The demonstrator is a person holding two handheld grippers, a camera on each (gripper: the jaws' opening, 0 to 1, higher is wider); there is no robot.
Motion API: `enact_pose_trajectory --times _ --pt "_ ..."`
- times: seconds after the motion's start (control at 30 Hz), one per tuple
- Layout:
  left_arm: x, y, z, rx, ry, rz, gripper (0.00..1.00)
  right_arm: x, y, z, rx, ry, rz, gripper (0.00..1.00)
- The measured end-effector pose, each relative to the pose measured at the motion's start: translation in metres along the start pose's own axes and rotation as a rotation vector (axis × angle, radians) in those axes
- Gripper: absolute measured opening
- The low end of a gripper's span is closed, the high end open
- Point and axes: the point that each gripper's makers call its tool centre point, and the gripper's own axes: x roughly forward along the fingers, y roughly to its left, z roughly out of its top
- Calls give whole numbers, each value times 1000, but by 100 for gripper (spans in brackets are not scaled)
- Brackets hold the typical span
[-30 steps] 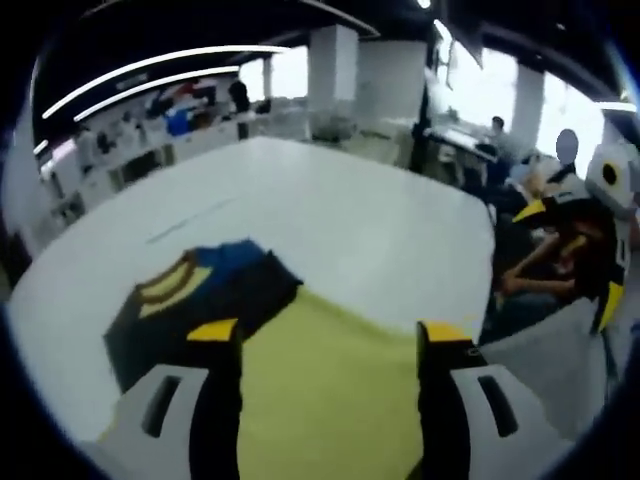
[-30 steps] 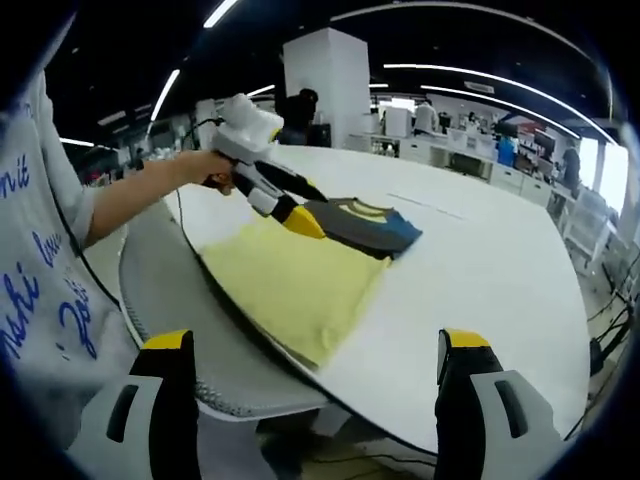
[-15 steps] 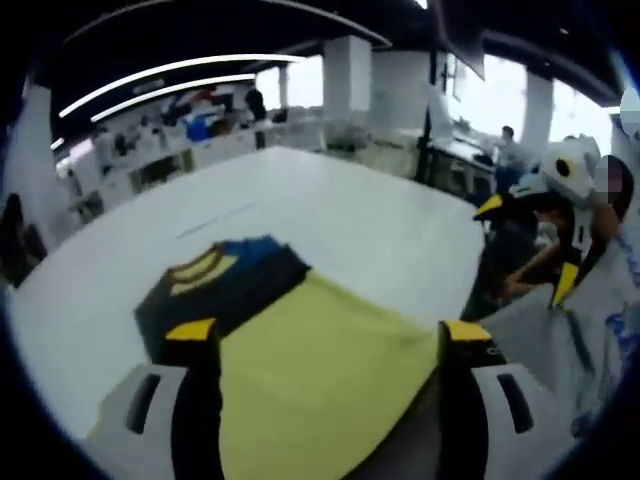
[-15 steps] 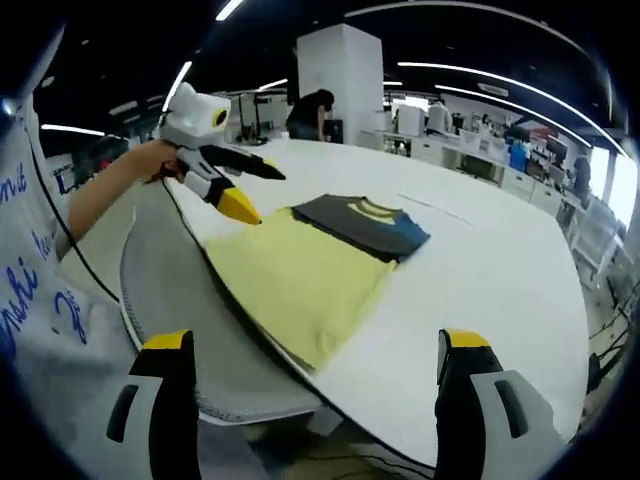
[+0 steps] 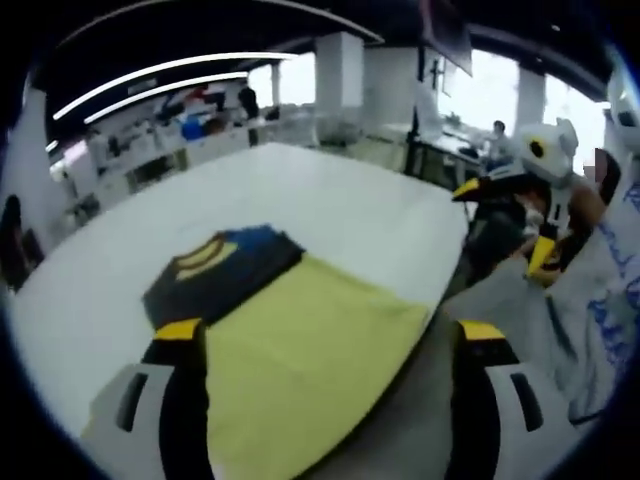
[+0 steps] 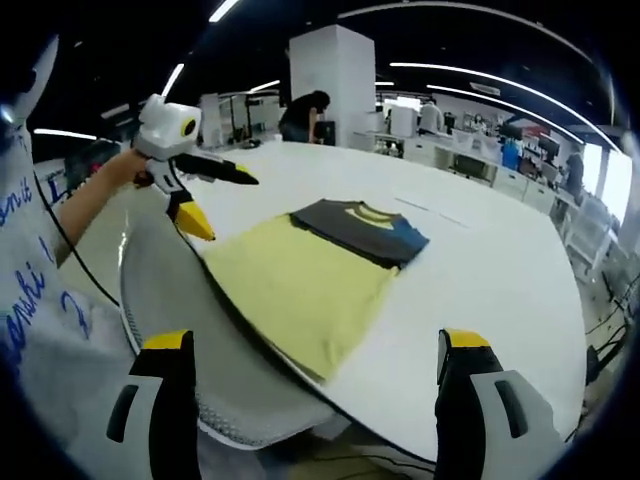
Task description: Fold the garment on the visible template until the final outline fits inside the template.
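A folded dark grey garment point(image 6: 360, 228) with a blue and yellow collar lies at the far end of a yellow template sheet point(image 6: 300, 285) on the white table point(image 6: 480, 280). In the left gripper view the garment point(image 5: 220, 270) sits beyond the sheet point(image 5: 310, 350). My left gripper point(image 5: 330, 330) is open and empty, held back over the table's near edge. In the right gripper view it point(image 6: 220, 205) hangs to the left of the sheet, jaws spread. My right gripper point(image 6: 315, 340) is open too, off the table's edge, and appears point(image 5: 505, 225) at the upper right of the left gripper view.
The table's curved edge point(image 6: 250, 320) runs right beside the yellow sheet. A grey cloth point(image 6: 170, 320) hangs below it. A person's sleeve with blue lettering point(image 6: 30, 300) is at the left. Desks, a white pillar point(image 6: 335, 85) and people stand far behind.
The left gripper has pulled back from the garment's near corner, away from the sheet toward the person. Garment and sheet lie still. The right gripper has hardly moved.
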Motion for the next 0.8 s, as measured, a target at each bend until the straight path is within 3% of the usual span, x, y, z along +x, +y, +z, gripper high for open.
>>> enact_pose_trajectory --times 0.43,0.8 --pt "-41 19 -28 -37 30 -8 100 12 16 13 31 18 -55 100" --pt "-69 32 -36 -94 -29 19 100 16 17 27 39 21 -109 100"
